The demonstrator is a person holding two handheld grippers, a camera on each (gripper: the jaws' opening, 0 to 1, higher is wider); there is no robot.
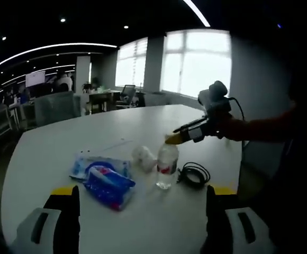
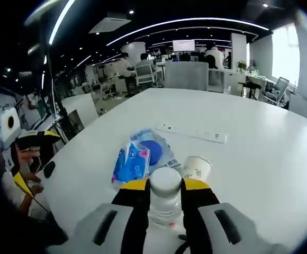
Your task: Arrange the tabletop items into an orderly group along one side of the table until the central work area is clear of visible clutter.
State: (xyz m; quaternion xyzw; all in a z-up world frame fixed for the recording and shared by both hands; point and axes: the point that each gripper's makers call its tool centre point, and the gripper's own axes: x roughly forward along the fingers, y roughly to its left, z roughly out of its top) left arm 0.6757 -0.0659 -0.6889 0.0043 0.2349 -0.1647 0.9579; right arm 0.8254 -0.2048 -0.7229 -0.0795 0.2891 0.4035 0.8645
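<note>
A clear water bottle point(image 1: 166, 166) with a red label stands upright near the table's middle. My right gripper point(image 1: 173, 139) reaches in from the right and is shut on its top. In the right gripper view the jaws hug the white cap of the bottle point(image 2: 165, 182), at my right gripper point(image 2: 165, 186). Just beyond lie a tipped paper cup point(image 2: 197, 168) and two blue tissue packs point(image 2: 132, 164). My left gripper point(image 1: 143, 193) stands open and holds nothing, short of the tissue packs point(image 1: 108, 185) and the paper cup point(image 1: 144, 157). It also appears as my left gripper point(image 2: 29, 159) at the table's edge.
A coiled black cable point(image 1: 195, 173) lies right of the bottle. A white power strip point(image 2: 193, 133) rests farther out on the white table point(image 2: 259, 143). A small black object point(image 2: 48, 169) sits near the edge. Office chairs and desks stand beyond.
</note>
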